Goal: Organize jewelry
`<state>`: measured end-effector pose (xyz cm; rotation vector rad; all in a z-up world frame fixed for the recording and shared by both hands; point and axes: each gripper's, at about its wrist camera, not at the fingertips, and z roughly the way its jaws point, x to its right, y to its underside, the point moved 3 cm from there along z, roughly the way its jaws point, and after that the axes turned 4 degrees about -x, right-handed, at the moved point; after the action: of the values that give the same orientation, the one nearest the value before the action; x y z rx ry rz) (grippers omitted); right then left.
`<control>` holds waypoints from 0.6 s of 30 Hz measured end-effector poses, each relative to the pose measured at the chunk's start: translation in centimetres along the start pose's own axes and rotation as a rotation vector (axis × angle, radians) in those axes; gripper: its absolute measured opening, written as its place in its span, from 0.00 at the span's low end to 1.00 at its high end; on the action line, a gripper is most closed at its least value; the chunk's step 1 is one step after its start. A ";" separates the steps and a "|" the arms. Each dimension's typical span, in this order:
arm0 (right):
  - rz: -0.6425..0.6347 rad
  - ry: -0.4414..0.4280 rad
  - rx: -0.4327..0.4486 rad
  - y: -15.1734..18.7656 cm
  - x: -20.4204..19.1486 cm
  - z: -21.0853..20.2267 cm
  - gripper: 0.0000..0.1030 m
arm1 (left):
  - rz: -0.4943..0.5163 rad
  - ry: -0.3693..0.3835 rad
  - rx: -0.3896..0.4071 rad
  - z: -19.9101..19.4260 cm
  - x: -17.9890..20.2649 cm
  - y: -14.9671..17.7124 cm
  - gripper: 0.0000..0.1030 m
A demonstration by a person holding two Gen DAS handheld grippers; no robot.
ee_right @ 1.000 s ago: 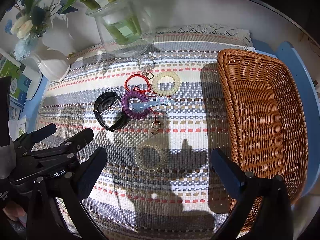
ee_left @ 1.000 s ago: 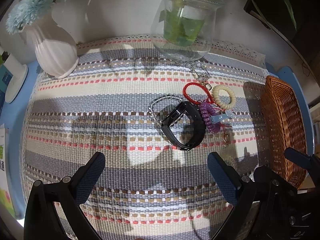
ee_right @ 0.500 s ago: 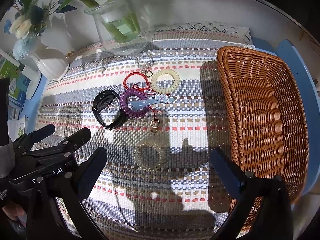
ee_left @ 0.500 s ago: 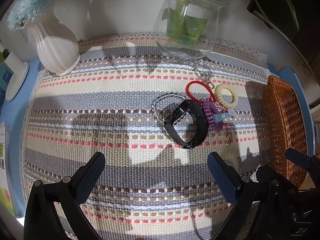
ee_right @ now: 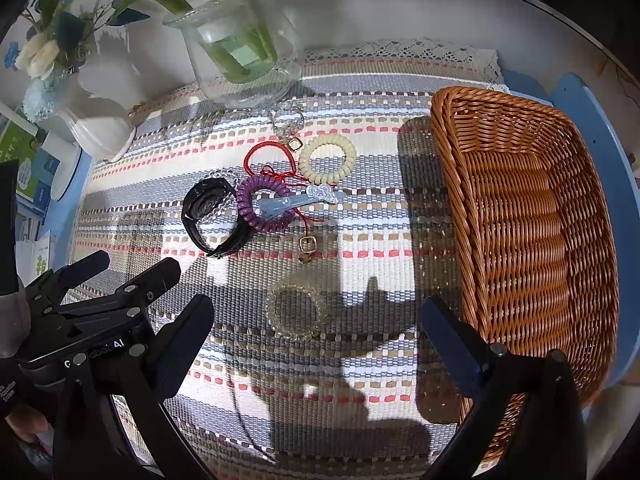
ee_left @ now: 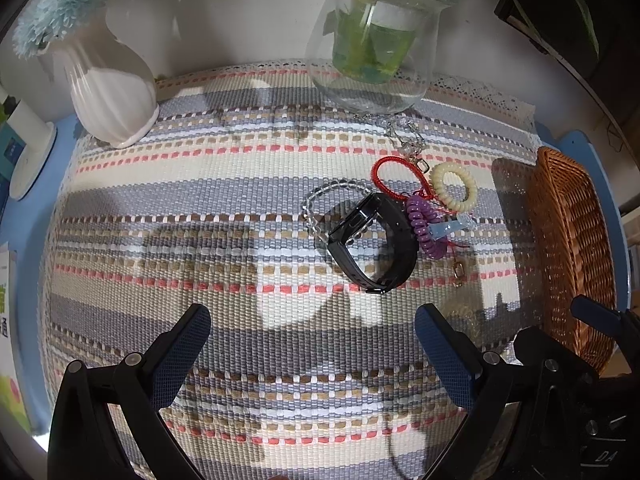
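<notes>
White ceramic, ribbed, stood at the upper left of the left wrist view: a vase [ee_left: 112, 92] with pale blue flowers, on the far edge of the striped woven mat [ee_left: 200, 240] that covered the surface. Moving rightward, a glass vase [ee_left: 376, 48] with green stems sat at the top centre. Just below it a thin silver chain [ee_left: 404, 132] lay near its base.

The jewelry cluster lay right of centre and ahead of the left tool [ee_left: 312, 340], whose 2 fingers were spread wide with nothing between them. A clear bead bracelet [ee_left: 316, 204] lay under one end of the black watch [ee_left: 372, 240], whose long axis ran from upper left to lower right. Touching the watch on its right was a purple coil tie [ee_left: 424, 228] with a pale blue hair clip [ee_left: 448, 230] across it; a red cord [ee_left: 384, 176] and a cream coil tie [ee_left: 454, 188] sat just beyond.

In the right wrist view, a clear coil tie [ee_right: 296, 312] lay apart from the cluster, almost centred ahead of the right tool [ee_right: 316, 328], which was likewise wide open and empty. That piece seemed the right tool's nearest pick, and the watch the left's. At the far right the wicker basket [ee_right: 532, 240] stood empty, just beside the right tool's right finger. Nothing blocked either approach, though the overlapped pieces would likely drag each other.
</notes>
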<state>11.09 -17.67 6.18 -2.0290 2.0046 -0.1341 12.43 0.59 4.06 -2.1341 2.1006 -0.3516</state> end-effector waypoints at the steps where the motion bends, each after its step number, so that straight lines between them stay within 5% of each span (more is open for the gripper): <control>1: 0.002 -0.002 0.000 0.0 0.1 0.0 1.00 | 0.000 0.001 -0.002 0.1 0.0 0.0 0.98; 18: 0.013 -0.040 -0.039 -0.2 0.2 0.8 1.00 | -0.024 0.019 -0.026 1.0 -0.2 0.1 0.98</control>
<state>11.54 -17.78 5.48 -2.0257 2.0108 -0.0524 12.55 0.66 3.02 -2.1799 2.1025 -0.3503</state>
